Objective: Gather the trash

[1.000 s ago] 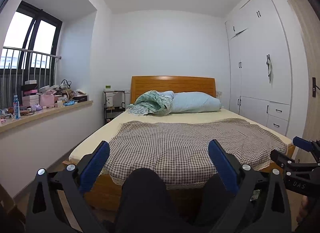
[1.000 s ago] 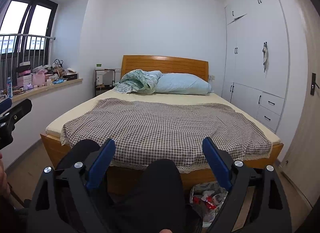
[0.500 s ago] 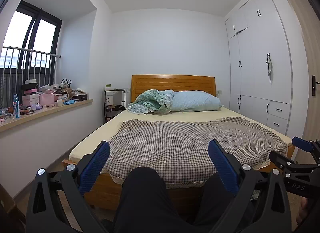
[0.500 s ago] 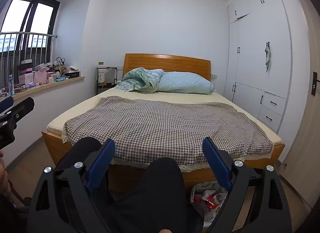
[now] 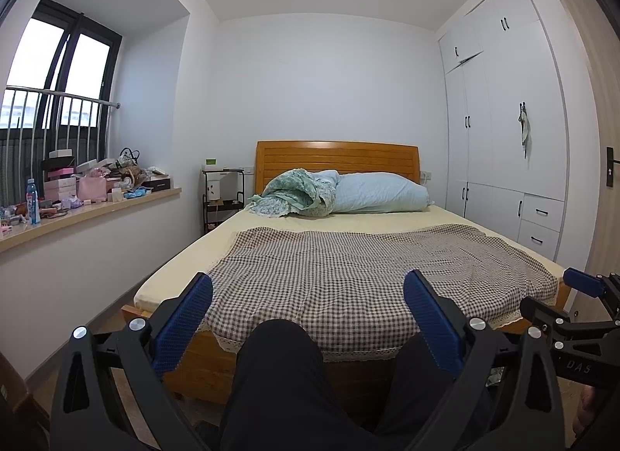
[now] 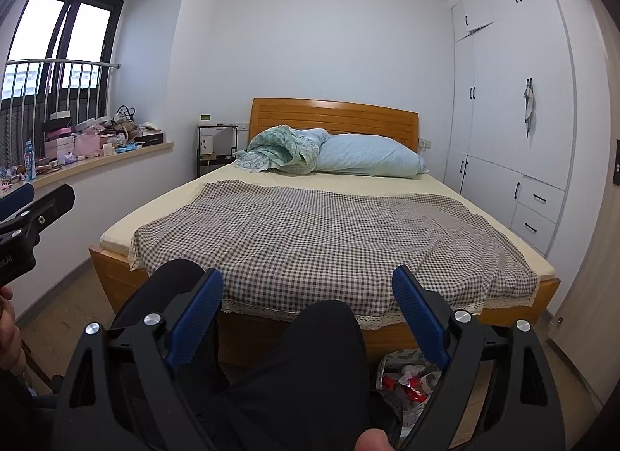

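On the far left we see a windowsill [image 5: 116, 206] crowded with boxes, a pink bag and a blue-capped bottle [image 5: 32, 201], under a barred window [image 5: 58, 75]. Just right of it, in the corner, a small black shelf stand [image 5: 223, 195] sits beside the wooden headboard [image 5: 336, 158]. The bed [image 5: 186, 253] fills the middle, with a crumpled green quilt [image 5: 294, 193] touching a pale blue pillow [image 5: 381, 193], and a checked blanket [image 5: 348, 272] spread over the foot end.

In front of us, our left gripper [image 5: 308, 319] hangs with its blue pads wide apart and nothing between them but our dark trouser knees [image 5: 279, 358]. Our right gripper [image 6: 308, 317] is likewise spread wide and empty. The trash bag [image 6: 407, 377] (red and white wrappers showing inside) sits on the floor at the foot of the bed, seen low behind the right gripper's right finger. Farthest right stands the white wardrobe [image 5: 503, 121], something pale hanging from one handle.
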### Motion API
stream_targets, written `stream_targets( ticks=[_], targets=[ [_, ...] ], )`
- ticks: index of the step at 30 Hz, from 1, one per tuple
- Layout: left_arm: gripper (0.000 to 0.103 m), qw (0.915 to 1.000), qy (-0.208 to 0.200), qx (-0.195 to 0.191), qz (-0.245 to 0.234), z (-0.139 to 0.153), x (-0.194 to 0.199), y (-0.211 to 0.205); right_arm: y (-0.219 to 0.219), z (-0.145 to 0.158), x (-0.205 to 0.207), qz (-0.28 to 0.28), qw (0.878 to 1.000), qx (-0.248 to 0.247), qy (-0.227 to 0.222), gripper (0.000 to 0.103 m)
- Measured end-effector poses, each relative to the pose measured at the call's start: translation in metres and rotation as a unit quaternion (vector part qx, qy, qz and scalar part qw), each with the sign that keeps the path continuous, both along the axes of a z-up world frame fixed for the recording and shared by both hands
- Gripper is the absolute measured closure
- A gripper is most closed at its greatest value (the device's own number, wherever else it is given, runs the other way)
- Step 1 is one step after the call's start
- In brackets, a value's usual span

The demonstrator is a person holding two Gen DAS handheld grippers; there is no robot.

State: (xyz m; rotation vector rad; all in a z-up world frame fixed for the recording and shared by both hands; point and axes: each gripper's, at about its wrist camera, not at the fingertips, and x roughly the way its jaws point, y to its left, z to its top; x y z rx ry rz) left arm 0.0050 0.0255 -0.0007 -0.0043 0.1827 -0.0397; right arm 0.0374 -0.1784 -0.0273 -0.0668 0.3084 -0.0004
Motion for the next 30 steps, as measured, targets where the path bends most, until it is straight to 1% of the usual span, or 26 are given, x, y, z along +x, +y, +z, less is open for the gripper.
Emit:
stream_targets(
  ticks=[21,30],
  targets=[
    [0.008,1.0000,0.004,0.005,-0.005,-0.0018,0.0015,-0.0008,0.0009,0.0001,-0.0009,-0.002,1.000,-0.008,-0.004,0.018],
    [0.008,1.0000,-0.004,0.008,-0.004,-0.0007,0.0008,-0.0018,-0.0016,-0.0002,0.0005,-0.002,1.000,-0.005,-0.001,0.018]
  ],
)
